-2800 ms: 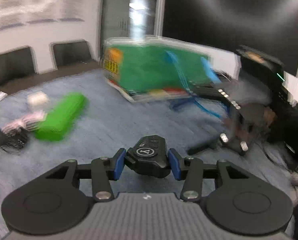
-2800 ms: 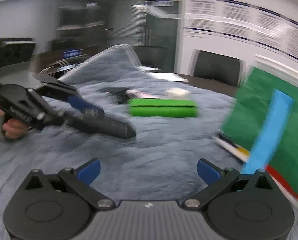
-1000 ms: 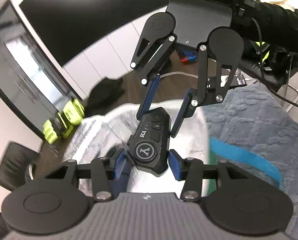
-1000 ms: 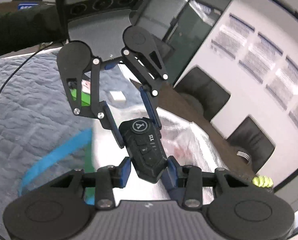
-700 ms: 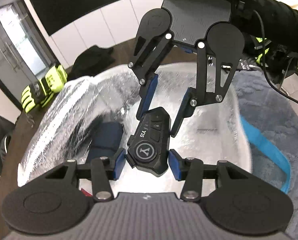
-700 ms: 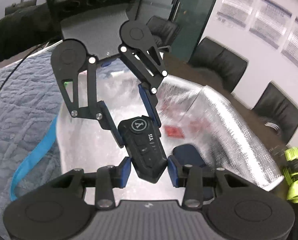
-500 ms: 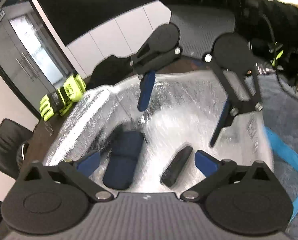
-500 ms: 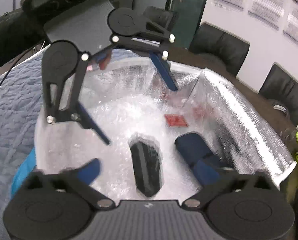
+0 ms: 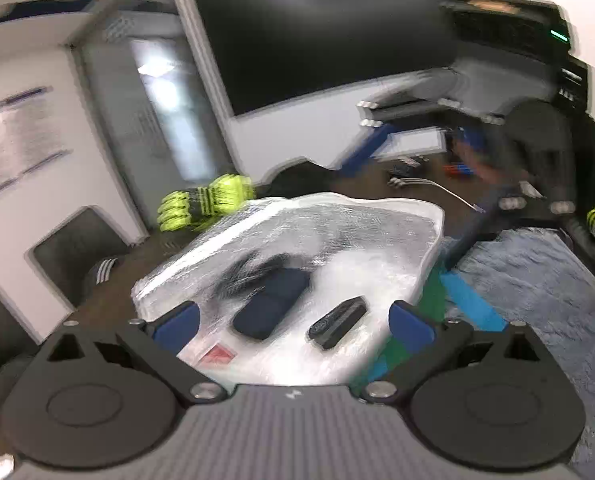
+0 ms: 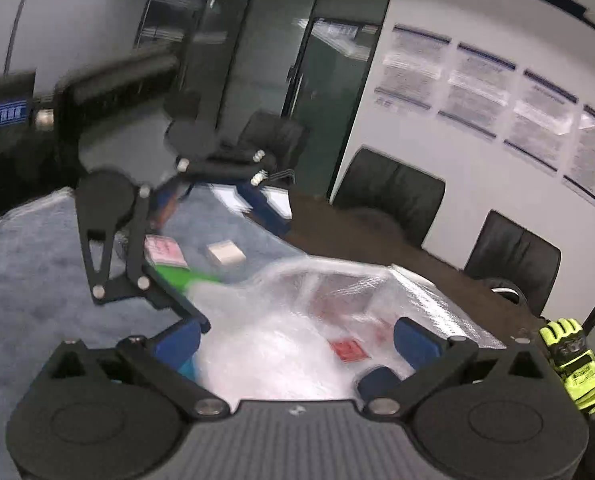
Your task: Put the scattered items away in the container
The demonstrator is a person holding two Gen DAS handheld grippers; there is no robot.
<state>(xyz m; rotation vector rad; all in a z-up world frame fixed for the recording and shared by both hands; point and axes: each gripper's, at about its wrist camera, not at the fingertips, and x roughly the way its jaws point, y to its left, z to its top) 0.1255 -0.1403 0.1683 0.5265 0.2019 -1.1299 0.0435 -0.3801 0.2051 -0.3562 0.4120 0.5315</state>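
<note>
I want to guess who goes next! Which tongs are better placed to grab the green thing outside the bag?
Left, probably. The open left tongs hang beside the green thing and pink pack; the right tongs point into the bag.

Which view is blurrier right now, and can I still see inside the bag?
Left wrist: heavily motion-smeared, yet the black device and navy pouch read inside the foil-lined bag. Right wrist: sharper background, but glare whitens the lining.

You have neon-yellow work gloves (image 9: 205,202) on the dark wooden table (image 10: 337,224) beside you, black office chairs (image 10: 389,196) along the white wall, framed notices (image 10: 481,80) above them, a large dark screen (image 9: 337,28), a glass door (image 10: 317,92).
</note>
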